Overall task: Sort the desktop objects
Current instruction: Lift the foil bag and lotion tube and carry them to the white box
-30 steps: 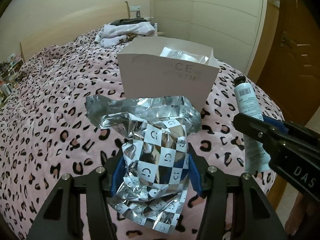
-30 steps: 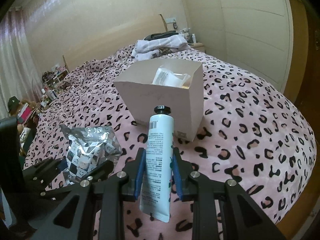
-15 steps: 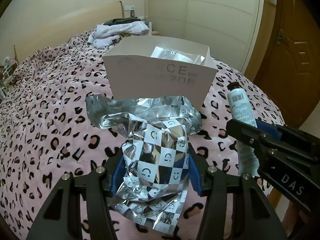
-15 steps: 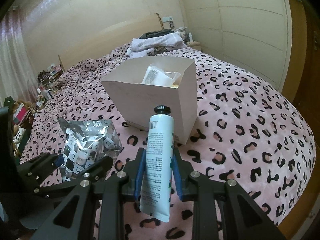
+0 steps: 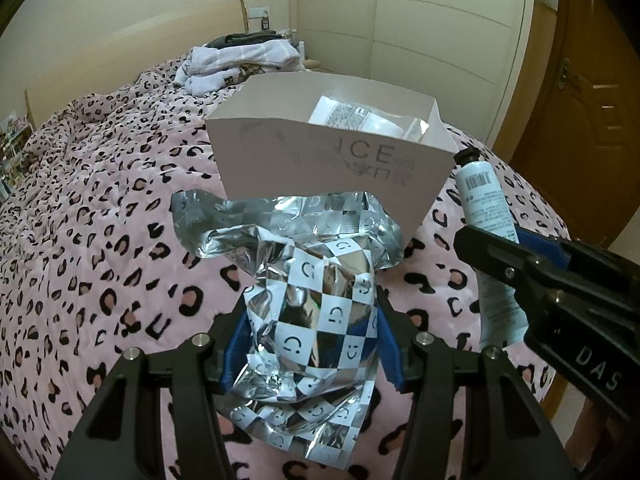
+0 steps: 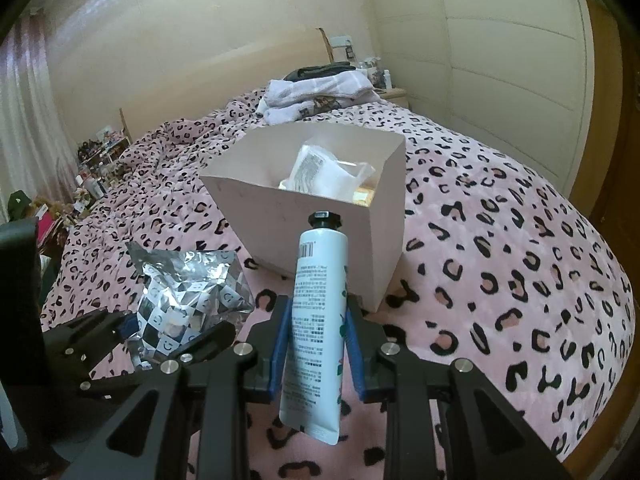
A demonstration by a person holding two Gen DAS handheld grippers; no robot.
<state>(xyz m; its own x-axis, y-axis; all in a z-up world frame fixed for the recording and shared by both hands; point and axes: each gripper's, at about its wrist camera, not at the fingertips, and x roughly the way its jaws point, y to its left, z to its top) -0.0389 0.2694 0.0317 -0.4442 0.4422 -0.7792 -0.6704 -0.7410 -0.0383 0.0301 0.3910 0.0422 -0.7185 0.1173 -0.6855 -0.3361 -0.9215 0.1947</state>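
Silver foil, checkered with small smiley faces, fills the middle of the left wrist view: the foil bag (image 5: 312,300) is clamped between the blue pads of the left gripper (image 5: 311,338), held above the leopard-print bedspread (image 5: 100,240). Just beyond it stands an open white box (image 5: 332,168) with a clear packet (image 5: 352,114) inside. At the right edge the right gripper (image 5: 516,248) reaches in, pinching a white tube (image 5: 486,200) whose black cap points toward the box's corner. From the right wrist view, the same white tube (image 6: 318,308) stands nearly upright, cap up, squeezed at its lower half between that gripper's (image 6: 316,344) blue pads, in front of the white box (image 6: 304,216), where the packet (image 6: 320,172) lies tilted. To the left, the left gripper (image 6: 160,332) grips the foil bag (image 6: 188,288) beside the box. Folded towels (image 6: 316,96) sit at the far end of the bedspread (image 6: 500,220).
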